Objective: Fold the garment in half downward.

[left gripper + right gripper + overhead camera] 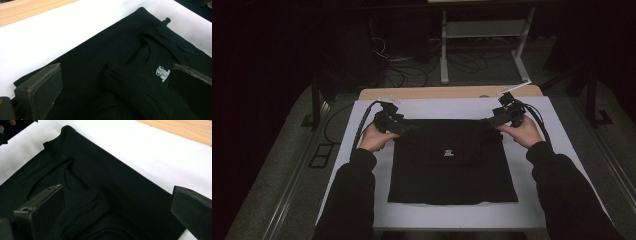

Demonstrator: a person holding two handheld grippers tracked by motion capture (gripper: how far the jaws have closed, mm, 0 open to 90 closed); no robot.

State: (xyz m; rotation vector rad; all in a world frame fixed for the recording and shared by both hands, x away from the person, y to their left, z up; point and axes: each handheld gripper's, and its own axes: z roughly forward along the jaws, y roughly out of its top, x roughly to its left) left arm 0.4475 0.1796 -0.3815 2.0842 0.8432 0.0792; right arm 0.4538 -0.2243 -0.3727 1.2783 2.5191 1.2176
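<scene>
Table (362,200) under a white sheet carries everything, with a strip of bare wood (437,92) at its far edge. Black T-shirt (452,165), folded to a near-square, lies flat on the white, its far edge running from one gripper to the other and its far corners just under their tips. Left gripper (409,128) sits at the far left corner, its jaws spread wide and released, nothing pinched; in the left gripper view the cloth lies below and between its fingers (40,87). Right gripper (488,121) sits at the far right corner, likewise released and gaping, its fingers (42,205) hanging over the cloth without pressing it. Neckline (72,182) curves just ahead of the right gripper's fingers. Small white logo (163,72) sits beside the left gripper's farther finger, near the shirt's middle.
</scene>
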